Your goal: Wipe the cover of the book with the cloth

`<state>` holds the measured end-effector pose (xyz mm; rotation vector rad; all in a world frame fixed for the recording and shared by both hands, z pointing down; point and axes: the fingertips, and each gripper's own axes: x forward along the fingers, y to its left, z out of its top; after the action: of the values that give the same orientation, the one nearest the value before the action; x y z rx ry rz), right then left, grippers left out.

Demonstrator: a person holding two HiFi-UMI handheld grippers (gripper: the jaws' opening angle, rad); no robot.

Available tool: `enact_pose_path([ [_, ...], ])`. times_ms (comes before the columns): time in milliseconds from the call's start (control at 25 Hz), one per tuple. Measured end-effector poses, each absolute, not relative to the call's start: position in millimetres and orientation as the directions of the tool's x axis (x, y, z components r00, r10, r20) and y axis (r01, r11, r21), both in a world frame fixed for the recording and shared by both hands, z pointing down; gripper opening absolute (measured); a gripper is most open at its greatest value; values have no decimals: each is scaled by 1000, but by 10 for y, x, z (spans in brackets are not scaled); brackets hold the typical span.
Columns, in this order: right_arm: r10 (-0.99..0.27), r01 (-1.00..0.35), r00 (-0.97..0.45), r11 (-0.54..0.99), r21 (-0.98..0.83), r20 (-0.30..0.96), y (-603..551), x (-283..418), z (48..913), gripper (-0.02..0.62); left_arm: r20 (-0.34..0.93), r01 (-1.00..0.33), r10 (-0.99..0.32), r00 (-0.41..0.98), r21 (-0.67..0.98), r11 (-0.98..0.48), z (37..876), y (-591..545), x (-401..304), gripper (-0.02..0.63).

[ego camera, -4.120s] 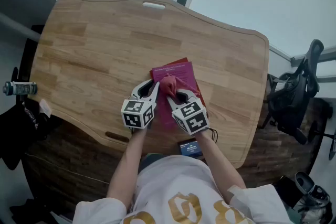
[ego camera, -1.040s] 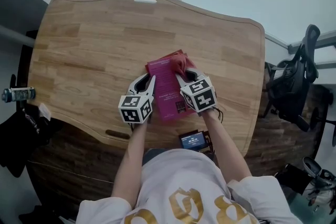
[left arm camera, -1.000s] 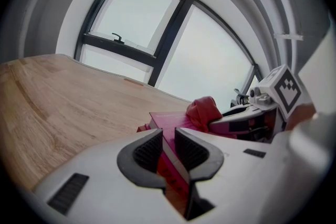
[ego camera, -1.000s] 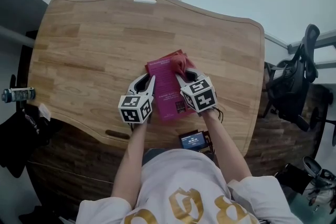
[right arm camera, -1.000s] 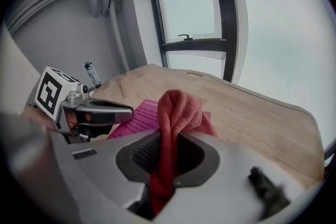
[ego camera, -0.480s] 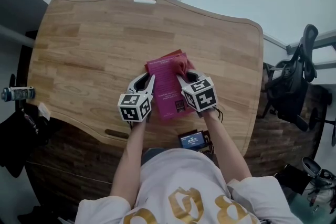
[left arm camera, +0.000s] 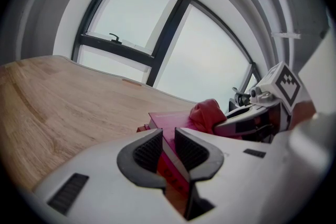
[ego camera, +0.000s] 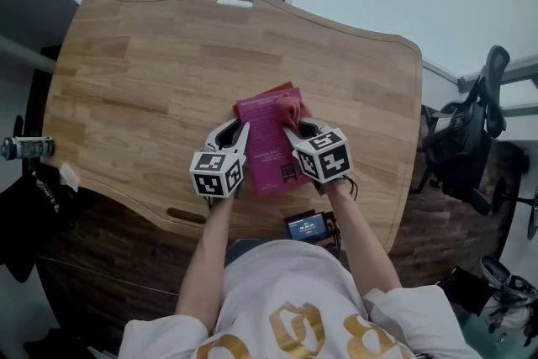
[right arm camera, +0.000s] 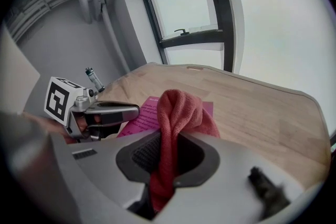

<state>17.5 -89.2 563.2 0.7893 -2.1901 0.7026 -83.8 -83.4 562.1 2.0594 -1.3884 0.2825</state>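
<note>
Pinching the thin magenta book (ego camera: 267, 145) by its left edge, the left gripper (ego camera: 238, 130) pins it flat on the wooden table (ego camera: 151, 71). The right gripper (ego camera: 294, 127) clamps the soft red cloth (ego camera: 290, 108), which is bunched on the stiff, probably slick cover.

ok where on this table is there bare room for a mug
Bare wood: the left side of the table, from the book to the left edge; the far strip between the book and the handle slot; a narrower band right of the cloth. Crowded: the near middle, where left gripper, right gripper and a small screen device sit.
</note>
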Motion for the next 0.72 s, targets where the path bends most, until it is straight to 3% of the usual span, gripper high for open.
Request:
enact_pose_path([
  [720,-339,-718,-576,645,-262,744,-1021,210,5639,67,474,-871,-755,453,414,-263,5630,-836,-837,80],
])
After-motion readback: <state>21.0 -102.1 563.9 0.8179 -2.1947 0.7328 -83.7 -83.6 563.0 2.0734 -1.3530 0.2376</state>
